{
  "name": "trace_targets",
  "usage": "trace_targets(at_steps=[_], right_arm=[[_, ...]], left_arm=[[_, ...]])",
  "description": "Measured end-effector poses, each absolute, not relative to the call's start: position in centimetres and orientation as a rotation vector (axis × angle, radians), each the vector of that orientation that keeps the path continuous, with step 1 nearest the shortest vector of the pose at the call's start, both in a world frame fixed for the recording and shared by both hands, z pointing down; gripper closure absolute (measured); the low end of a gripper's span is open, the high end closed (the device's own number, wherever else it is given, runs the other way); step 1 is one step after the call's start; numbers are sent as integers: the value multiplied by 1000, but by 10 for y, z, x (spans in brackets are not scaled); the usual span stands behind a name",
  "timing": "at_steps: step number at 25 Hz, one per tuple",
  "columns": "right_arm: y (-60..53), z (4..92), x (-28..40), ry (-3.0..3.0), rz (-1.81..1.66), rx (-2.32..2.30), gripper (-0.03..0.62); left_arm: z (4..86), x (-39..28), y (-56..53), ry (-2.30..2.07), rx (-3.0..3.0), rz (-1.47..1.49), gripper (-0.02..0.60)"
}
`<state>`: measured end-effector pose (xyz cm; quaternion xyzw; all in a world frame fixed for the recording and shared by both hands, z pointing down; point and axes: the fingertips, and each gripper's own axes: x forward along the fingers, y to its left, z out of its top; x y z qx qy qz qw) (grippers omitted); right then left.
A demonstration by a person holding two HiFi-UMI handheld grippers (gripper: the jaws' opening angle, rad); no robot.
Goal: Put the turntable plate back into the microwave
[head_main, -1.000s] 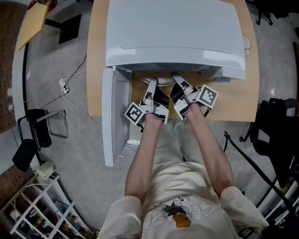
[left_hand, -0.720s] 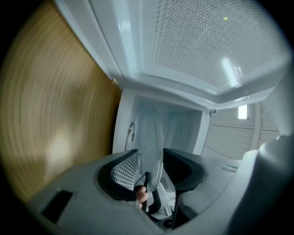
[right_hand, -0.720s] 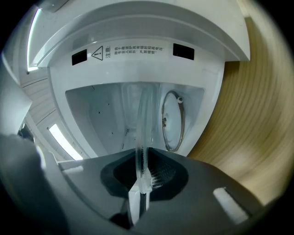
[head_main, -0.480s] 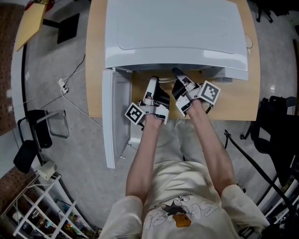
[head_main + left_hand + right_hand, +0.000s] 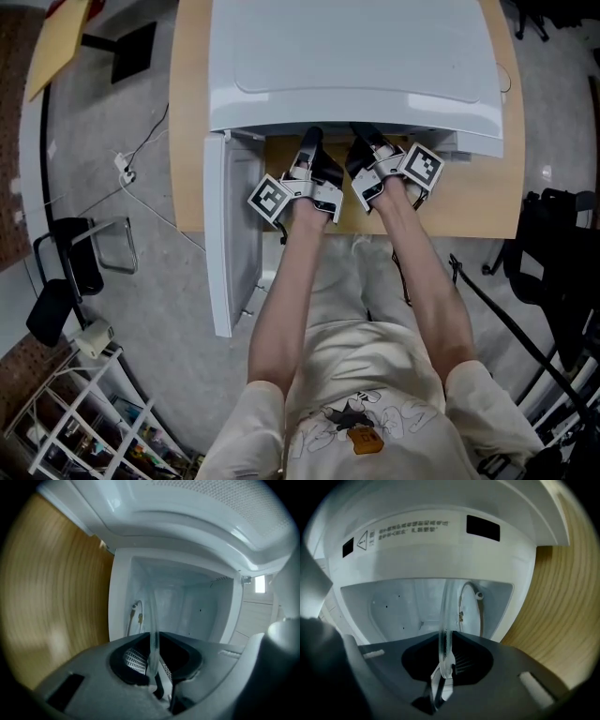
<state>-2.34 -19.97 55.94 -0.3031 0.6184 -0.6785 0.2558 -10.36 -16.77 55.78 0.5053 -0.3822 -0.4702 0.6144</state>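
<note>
Both my grippers pinch the near rim of the turntable plate, at the mouth of the open microwave. My left gripper has just been closing its jaws on it. My right gripper has just been opening slightly, rim between its jaws.

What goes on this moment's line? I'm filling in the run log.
left gripper: jaws just closing on plate | right gripper: on plate, jaws just opening slightly | microwave: door open

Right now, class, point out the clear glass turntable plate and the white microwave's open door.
clear glass turntable plate [image 5: 444,616]: right gripper view, rim seen edge-on.
white microwave's open door [image 5: 240,227]: head view, inner face.
</note>
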Motion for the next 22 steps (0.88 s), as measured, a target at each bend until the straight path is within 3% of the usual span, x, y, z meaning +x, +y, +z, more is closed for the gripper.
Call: trace_targets(at_steps=[5,8,16,22], right_arm=[[-206,554,-26,1674,-1824,-852,541],[-196,554,-26,1644,-1862,-853,454],[-178,572,-31,1684,-1964,-935,548],[-184,566,-33,1681,-1965,-903,551]], left_arm=[[557,-103,-180,-883,1162,-1053,529],[559,-103,-183,-898,1166,-1024,535],[567,-102,-185,-912,1157,-998,541],[563,-101,-183,-893,1167,-1023,514]])
